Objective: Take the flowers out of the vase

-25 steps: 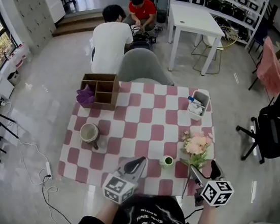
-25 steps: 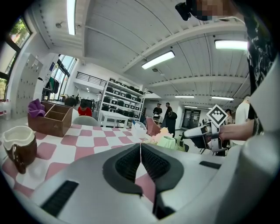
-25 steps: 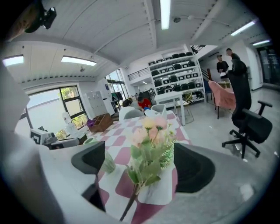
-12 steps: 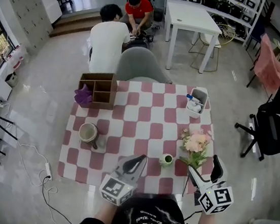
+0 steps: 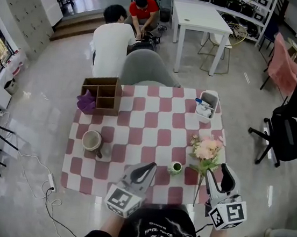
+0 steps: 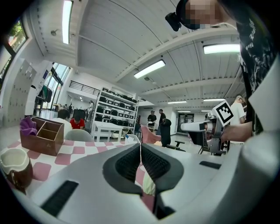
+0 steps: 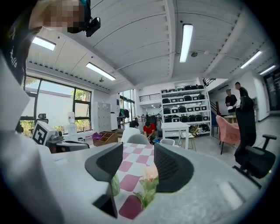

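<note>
Surface: pink-and-white checked tablecloth (image 5: 137, 120), and all the action is down at its front edge.
Landmark: small green-and-white ceramic vase (image 5: 175, 169), standing upright near that front edge.
Task thing: bunch of pale pink flowers with green leaves on one long thin stem (image 5: 207, 150). It's just right of the vase, and by the look of it lies on the cloth rather than standing in it.
Axis: the long axis follows the stem, running front to back beside the vase. The blooms point away from the person. The cut end reaches the cloth's front edge and may hang over it.
Left: grey hand-held left gripper (image 6: 140, 151) hovers just left of the vase, jaws pressed together on nothing.
Right: grey hand-held right gripper (image 7: 138, 156) sits right of the vase, past the stem. Its jaws have just been closing and now stand half spread. Nothing is between the pads, and the blooms show lower down beyond the gap.
Risk one: a grab taken high would crush the soft blooms, so the stem is the safer hold.
Risk two: a nudge to the cut end could slide the flowers off the edge.
Risk three: a left gripper swing could tip the vase.
</note>
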Motion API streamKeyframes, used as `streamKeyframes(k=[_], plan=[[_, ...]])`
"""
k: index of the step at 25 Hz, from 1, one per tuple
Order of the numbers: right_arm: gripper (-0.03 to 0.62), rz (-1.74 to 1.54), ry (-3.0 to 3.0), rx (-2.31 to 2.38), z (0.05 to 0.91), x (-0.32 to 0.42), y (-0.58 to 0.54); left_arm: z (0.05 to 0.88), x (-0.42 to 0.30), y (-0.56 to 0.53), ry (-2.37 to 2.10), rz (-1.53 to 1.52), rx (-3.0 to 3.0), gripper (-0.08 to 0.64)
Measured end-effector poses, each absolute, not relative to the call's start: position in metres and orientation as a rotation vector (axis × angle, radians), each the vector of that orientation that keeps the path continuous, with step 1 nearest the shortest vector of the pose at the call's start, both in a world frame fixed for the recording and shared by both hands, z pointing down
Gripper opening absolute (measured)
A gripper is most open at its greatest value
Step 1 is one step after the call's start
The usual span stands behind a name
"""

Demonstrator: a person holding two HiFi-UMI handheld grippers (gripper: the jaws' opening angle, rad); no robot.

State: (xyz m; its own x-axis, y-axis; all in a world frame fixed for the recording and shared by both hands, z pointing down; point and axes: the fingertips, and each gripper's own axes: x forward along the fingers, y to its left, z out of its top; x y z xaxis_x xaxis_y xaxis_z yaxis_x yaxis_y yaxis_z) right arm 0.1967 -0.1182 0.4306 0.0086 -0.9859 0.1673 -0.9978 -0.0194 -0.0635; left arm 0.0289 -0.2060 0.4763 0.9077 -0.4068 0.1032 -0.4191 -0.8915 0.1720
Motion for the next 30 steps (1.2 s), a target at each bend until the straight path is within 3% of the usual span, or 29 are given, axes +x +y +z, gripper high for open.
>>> streamKeyframes(k=[4,13,30], plan=[[0.182,0.240,-2.130,2.191,0.433,0.197,-0.118,0.473,0.031,-0.206,-0.625,0.083,2.895,0.012],[0.008,0.203,-2.091,2.244,0.430,0.199,-0.115,0.469,0.030,-0.208,-0.632,0.081,2.907,0.012],[0.005,0.291,-2.044,2.193,0.467,0.188,-0.117,0.470,0.022,-0.218,-0.669,0.081,2.906,0.012]])
